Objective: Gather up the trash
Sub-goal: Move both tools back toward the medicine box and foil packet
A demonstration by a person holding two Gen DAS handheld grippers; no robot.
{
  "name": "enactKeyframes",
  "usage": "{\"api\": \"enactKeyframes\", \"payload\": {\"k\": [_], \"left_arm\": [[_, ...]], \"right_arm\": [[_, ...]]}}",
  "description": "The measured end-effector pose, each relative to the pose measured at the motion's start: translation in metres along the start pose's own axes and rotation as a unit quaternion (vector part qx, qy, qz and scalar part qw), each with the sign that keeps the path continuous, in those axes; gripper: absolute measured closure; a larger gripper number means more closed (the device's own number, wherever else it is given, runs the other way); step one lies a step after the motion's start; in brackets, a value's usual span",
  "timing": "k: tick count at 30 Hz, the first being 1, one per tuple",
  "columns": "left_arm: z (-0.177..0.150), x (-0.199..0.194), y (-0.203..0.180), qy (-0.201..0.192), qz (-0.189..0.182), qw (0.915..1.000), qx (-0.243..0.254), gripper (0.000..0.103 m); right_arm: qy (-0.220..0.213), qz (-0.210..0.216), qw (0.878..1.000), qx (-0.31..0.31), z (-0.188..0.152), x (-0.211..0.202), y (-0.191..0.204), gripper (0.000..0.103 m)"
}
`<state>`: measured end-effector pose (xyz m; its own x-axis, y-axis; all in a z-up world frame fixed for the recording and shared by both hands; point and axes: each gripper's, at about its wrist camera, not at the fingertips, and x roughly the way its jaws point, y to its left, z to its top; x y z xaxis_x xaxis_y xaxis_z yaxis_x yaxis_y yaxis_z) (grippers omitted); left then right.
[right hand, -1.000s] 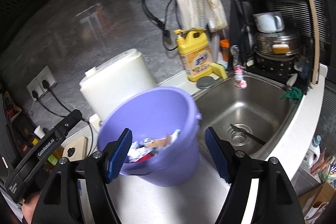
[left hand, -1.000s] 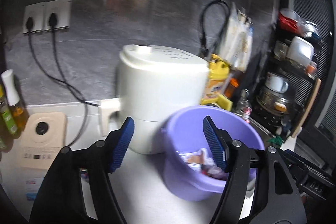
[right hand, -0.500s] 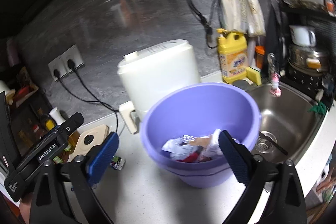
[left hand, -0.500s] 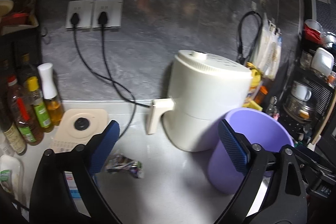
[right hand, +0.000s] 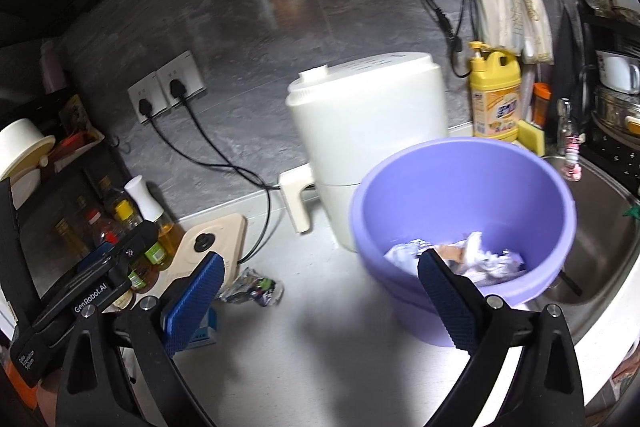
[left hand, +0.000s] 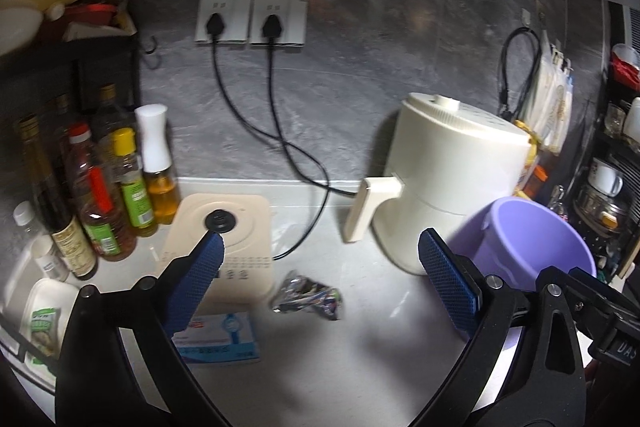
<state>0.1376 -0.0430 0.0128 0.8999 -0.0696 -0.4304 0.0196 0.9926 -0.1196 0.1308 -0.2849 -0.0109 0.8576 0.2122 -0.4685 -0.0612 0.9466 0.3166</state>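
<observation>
A crumpled shiny wrapper (left hand: 307,297) lies on the white counter between the cream scale and the air fryer; it also shows in the right wrist view (right hand: 252,287). A purple bucket (right hand: 464,203) holds crumpled paper and wrappers (right hand: 476,257); it shows at the right in the left wrist view (left hand: 528,239). My left gripper (left hand: 320,283) is open and empty, hovering above the wrapper. My right gripper (right hand: 318,301) is open and empty, above the counter left of the bucket.
A white air fryer (left hand: 452,179) stands behind the bucket. A cream scale (left hand: 224,247) and blue box (left hand: 220,339) lie at the left, with sauce bottles (left hand: 100,187) beyond. Two cords (left hand: 280,131) hang from wall sockets. A sink (right hand: 600,247) lies right of the bucket.
Both grippers have swung left, away from the bucket. The wrapper, scale and bottles have come into view; the wrapper now sits between my left gripper's fingers in its view.
</observation>
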Motion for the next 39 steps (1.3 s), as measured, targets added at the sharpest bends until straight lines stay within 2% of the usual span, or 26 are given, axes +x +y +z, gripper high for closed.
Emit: {"api": "enactKeyframes", "payload": {"k": [15, 29, 39], "left_arm": [[-0.038, 0.001, 0.059, 0.04, 0.056, 0.997, -0.036, 0.006], [-0.096, 0.045, 0.087, 0.12, 0.07, 0.9885, -0.058, 0.006], [-0.112, 0.075, 0.109, 0.141, 0.089, 0.9834, -0.072, 0.006]], "right_arm": [[0.049, 0.035, 0.998, -0.032, -0.037, 0.034, 0.043, 0.008], [0.1, 0.024, 0.994, -0.019, -0.075, 0.066, 0.031, 0.009], [0.124, 0.012, 0.992, -0.009, -0.092, 0.083, 0.024, 0.01]]}}
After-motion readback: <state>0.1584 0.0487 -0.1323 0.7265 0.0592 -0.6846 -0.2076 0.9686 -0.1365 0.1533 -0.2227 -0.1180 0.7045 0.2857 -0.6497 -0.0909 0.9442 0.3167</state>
